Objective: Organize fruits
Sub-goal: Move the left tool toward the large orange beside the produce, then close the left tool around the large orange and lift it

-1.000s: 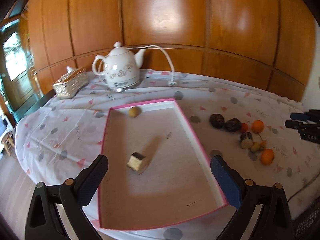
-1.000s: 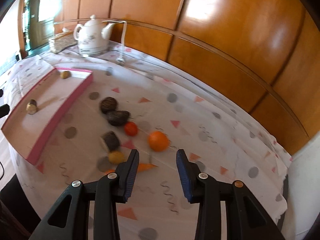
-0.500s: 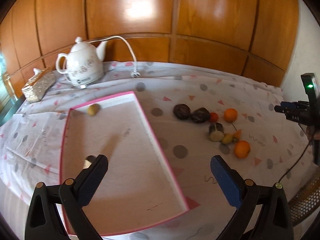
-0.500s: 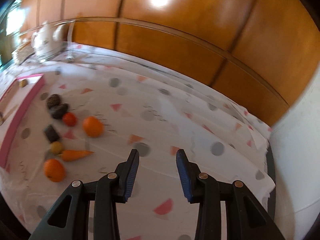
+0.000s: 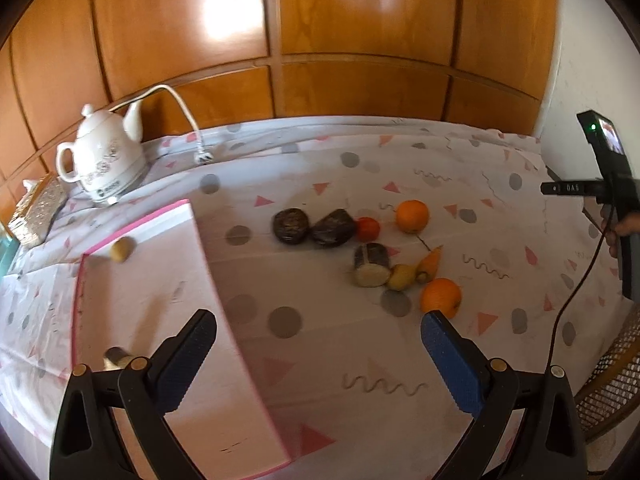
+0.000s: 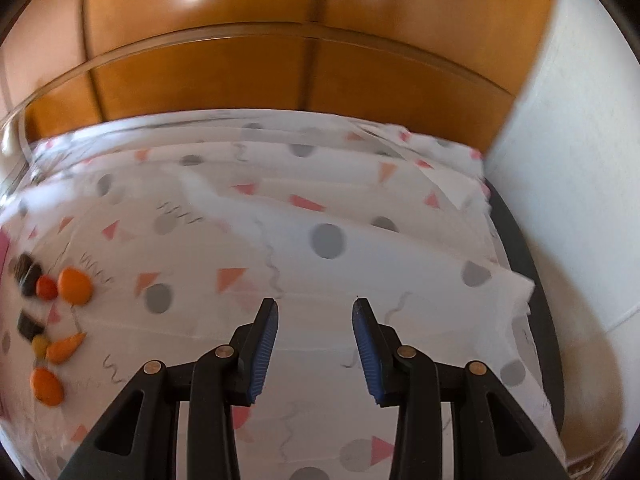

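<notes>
Left gripper [image 5: 318, 354]: jaws spread wide, nothing held; low over the tray's right edge.
Right gripper [image 6: 315, 344]: jaws partly apart, nothing held; over bare tablecloth [image 6: 328, 184], far right.
Tray [image 5: 192, 216]: pink-rimmed; one small yellowish fruit [image 5: 121, 249] at far end, a cut piece [image 5: 116, 357] near the left jaw.
Fruit cluster: right of tray, close-packed.
Near orange [image 5: 441, 297]: likely firm, light, prone to roll; grip across its middle.
Carrot [image 5: 430, 264]: stiff, tapered; touches the small yellow fruit [image 5: 401, 277].
Obstacles: kettle [image 5: 102, 166] and its cord, far left; neighbours crowd any pick.
</notes>
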Tool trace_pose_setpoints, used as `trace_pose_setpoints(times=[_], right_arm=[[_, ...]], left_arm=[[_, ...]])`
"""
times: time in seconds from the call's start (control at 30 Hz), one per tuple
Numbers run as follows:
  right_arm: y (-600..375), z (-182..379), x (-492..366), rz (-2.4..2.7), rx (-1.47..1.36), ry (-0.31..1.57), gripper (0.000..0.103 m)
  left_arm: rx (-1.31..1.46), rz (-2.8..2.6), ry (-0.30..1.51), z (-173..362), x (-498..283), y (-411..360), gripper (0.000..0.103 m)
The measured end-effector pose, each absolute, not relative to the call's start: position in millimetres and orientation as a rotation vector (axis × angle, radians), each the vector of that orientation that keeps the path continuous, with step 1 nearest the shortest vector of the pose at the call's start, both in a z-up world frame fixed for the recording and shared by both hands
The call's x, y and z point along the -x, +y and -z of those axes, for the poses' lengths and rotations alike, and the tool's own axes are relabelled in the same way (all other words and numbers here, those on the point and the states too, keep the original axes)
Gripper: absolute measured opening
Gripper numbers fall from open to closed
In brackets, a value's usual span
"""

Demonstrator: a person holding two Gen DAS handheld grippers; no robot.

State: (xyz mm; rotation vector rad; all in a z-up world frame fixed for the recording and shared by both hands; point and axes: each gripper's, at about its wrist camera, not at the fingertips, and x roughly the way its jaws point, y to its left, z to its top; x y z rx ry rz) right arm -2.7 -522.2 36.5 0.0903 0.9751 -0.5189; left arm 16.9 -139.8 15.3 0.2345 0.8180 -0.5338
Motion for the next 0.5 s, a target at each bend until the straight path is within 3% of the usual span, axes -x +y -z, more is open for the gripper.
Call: trace_pose_setpoints(times=[0.33, 0.5], right_arm=[[-580, -47, 34, 0.722, -0.312, 0.910, 0.039], [-599, -50, 50, 0.782, -0.415, 0.870, 0.040]], left_arm=[[-0.192, 0.589, 0.906, 6, -25, -183, 0.102], [-0.174, 0.606, 0.971, 20, -30, -201, 0.086]])
